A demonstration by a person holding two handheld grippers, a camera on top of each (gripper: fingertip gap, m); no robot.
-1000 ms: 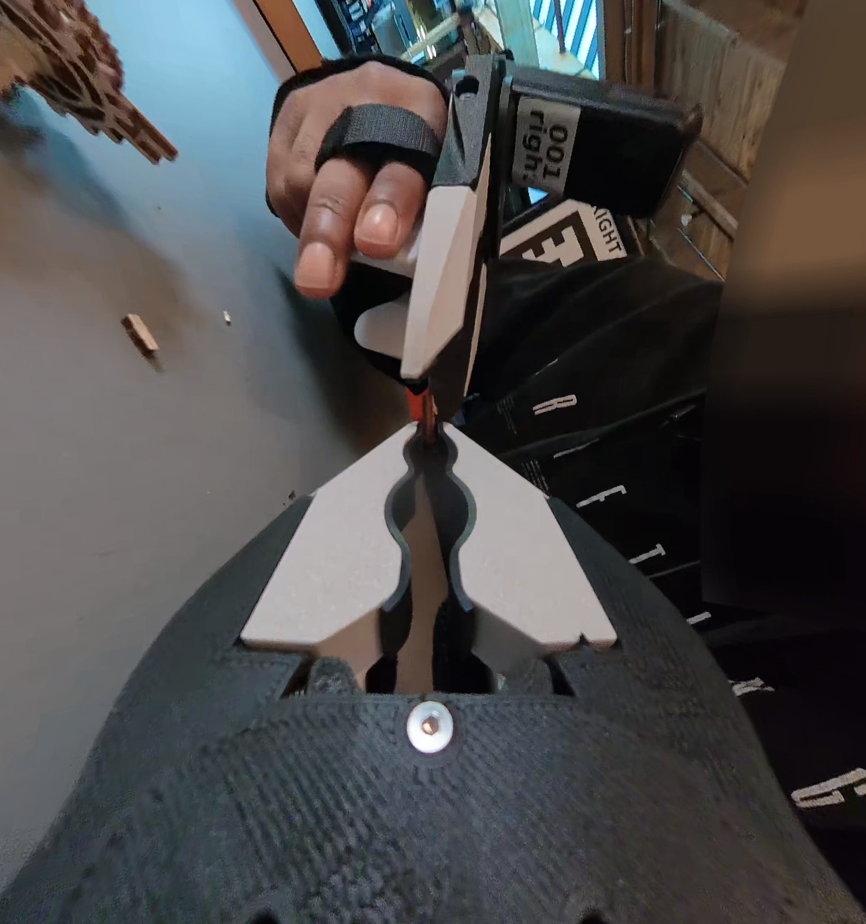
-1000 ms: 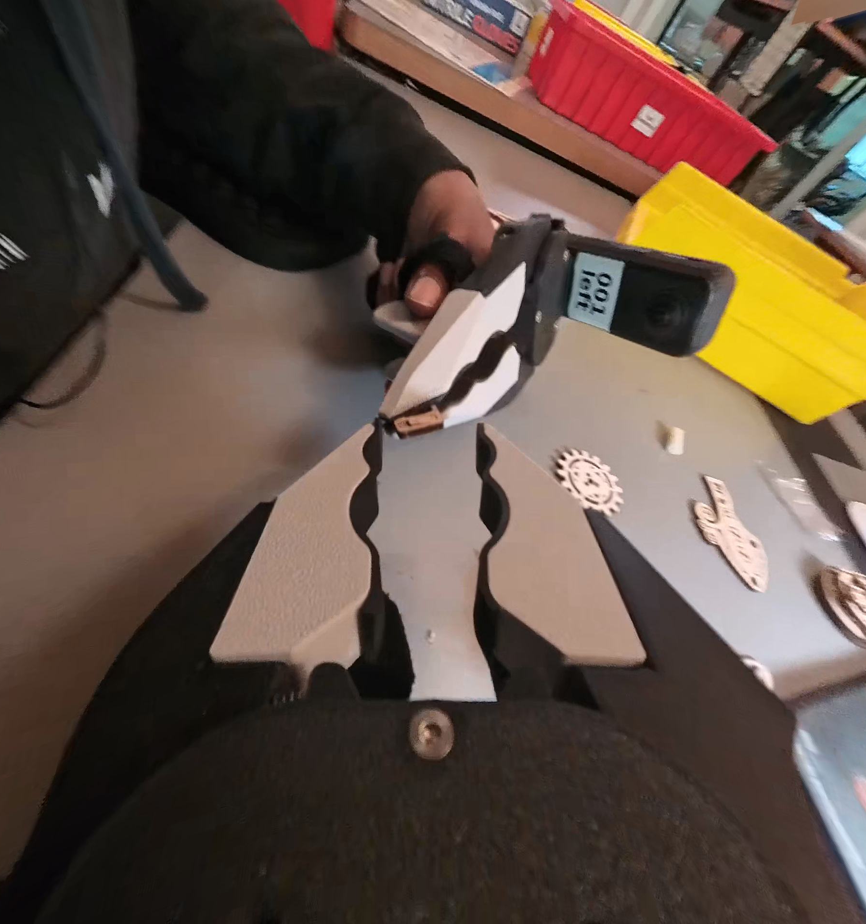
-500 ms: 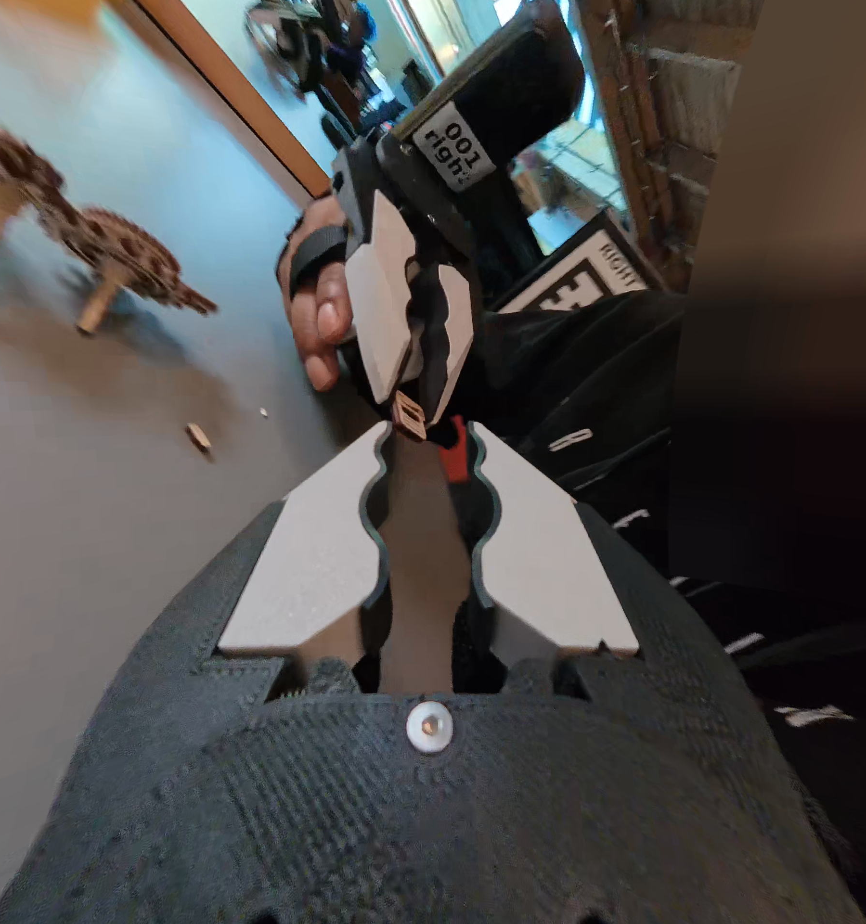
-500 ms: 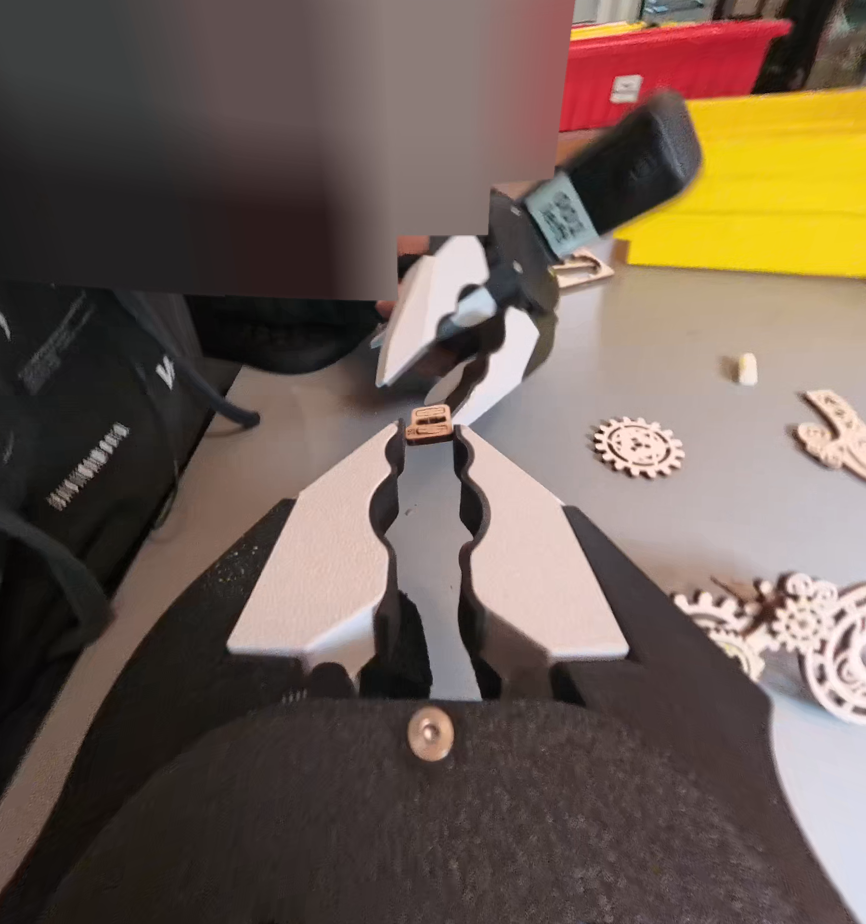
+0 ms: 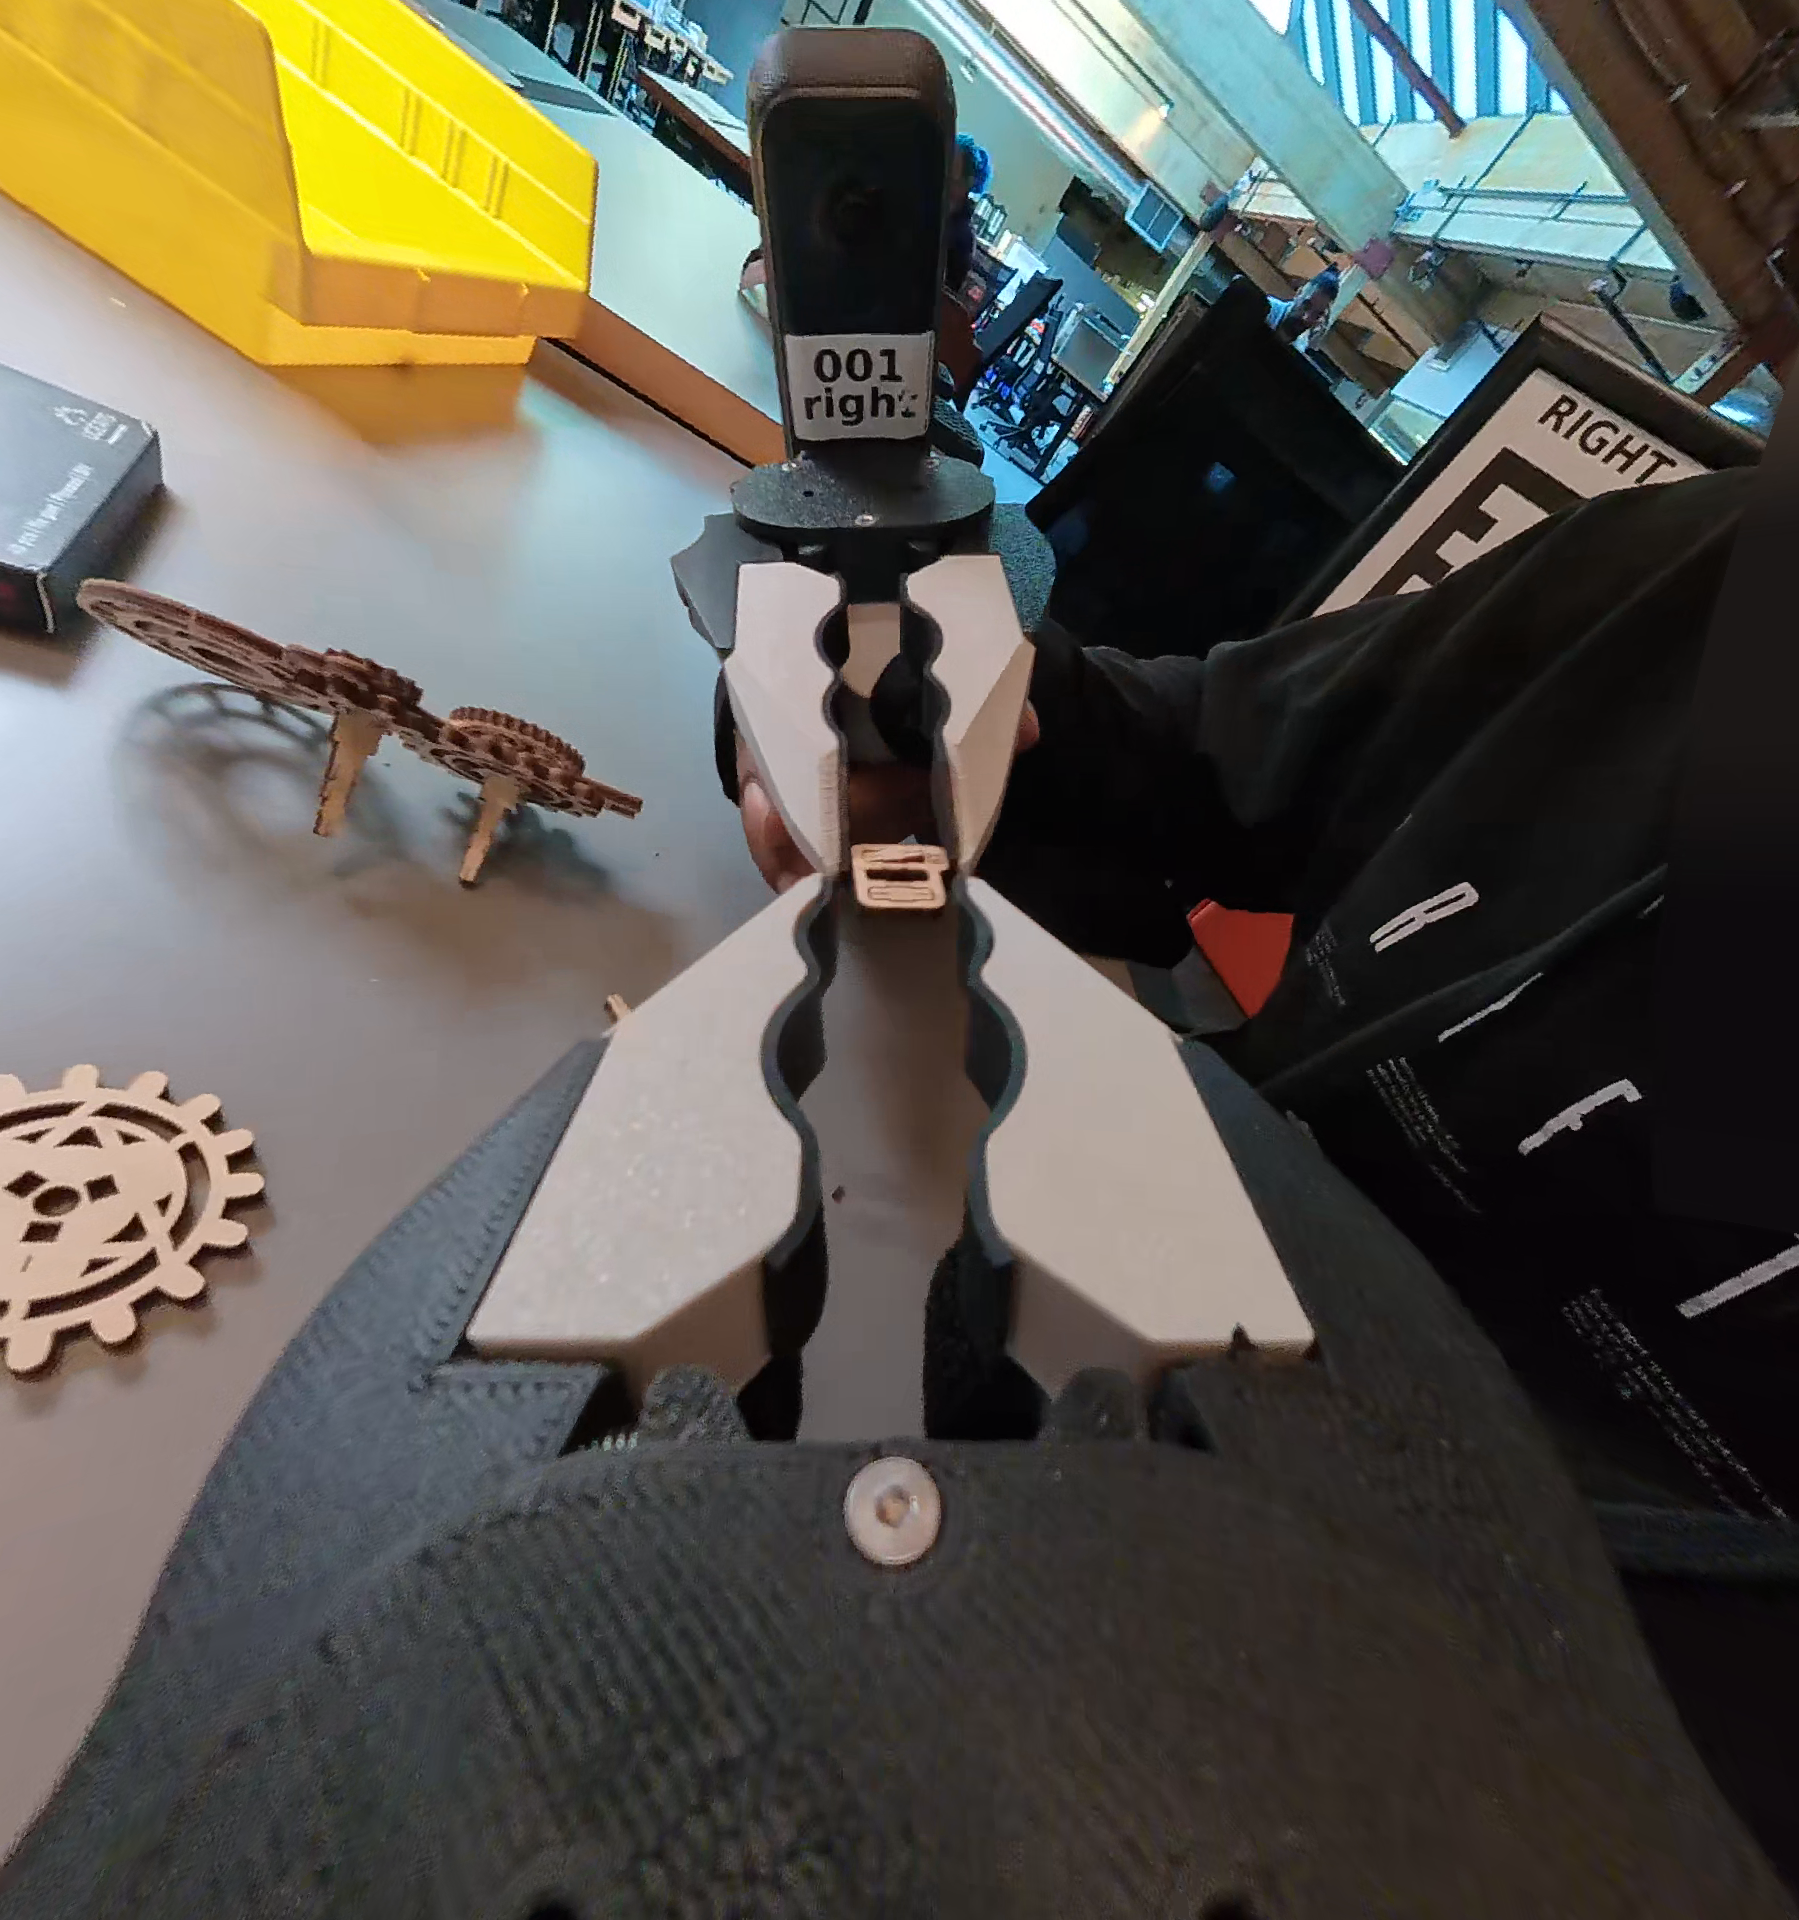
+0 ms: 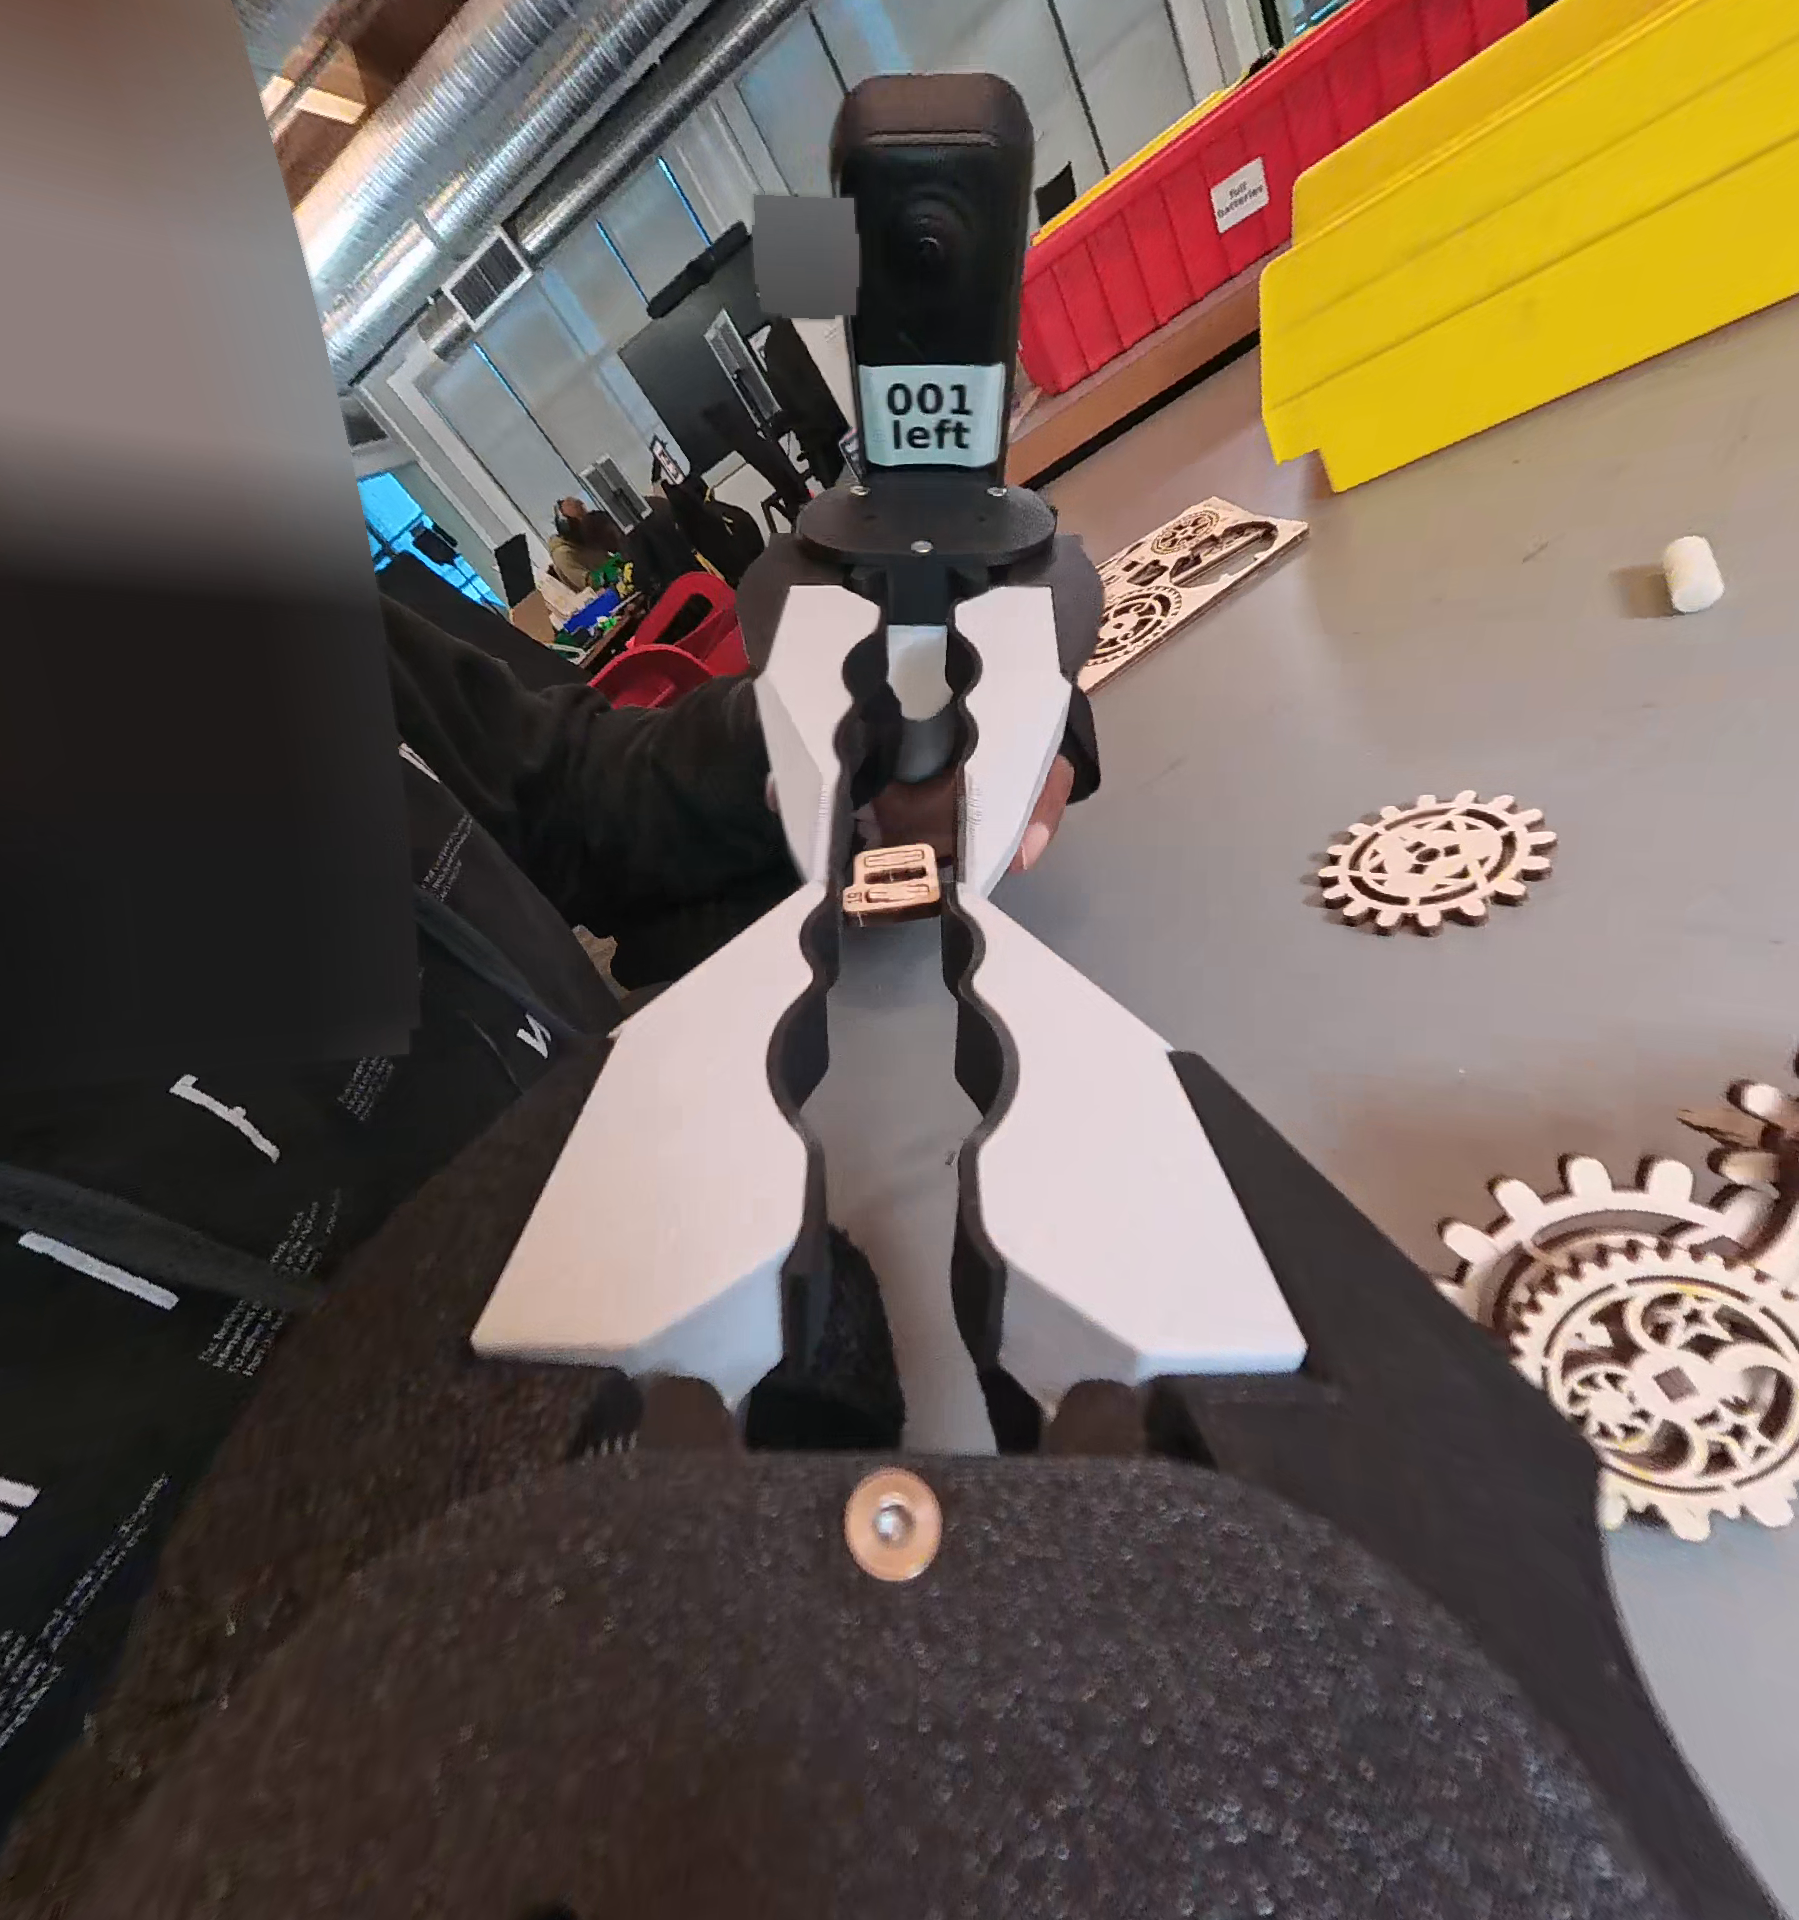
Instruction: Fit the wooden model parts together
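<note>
A small slotted wooden piece [image 5: 897, 878] hangs in the air between the two grippers, which face each other tip to tip. My right gripper [image 6: 893, 902] is shut on this piece [image 6: 890, 883] across its width. It faces the camera in the left wrist view [image 5: 893, 860]. My left gripper [image 5: 890, 896] has its jaws a little wider than the piece, with its tips on either side of the near end. It also shows in the right wrist view [image 6: 895, 850]. A part-built wooden gear model [image 5: 355, 707] stands on the grey table [image 5: 251, 935].
A loose wooden gear [image 5: 74, 1216] lies to the left, with a black box [image 5: 22, 488] and a yellow bin [image 5: 282, 177] beyond. The right wrist view shows a gear [image 6: 1435, 862], the gear assembly [image 6: 1684, 1351], a cut-out sheet [image 6: 1186, 571], a white peg [image 6: 1693, 575] and a red bin [image 6: 1165, 239]. A person's black sleeve [image 5: 1394, 727] is close by. The tips of both grippers are at nearly the same place. Both grippers' tips are roughly 12 centimeters from the gear [image 6: 1435, 862]. It is also in sight in the left wrist view [image 5: 89, 1164].
The left gripper let go of the piece and the right gripper took it. Both grippers then swung level and now face each other head-on.
</note>
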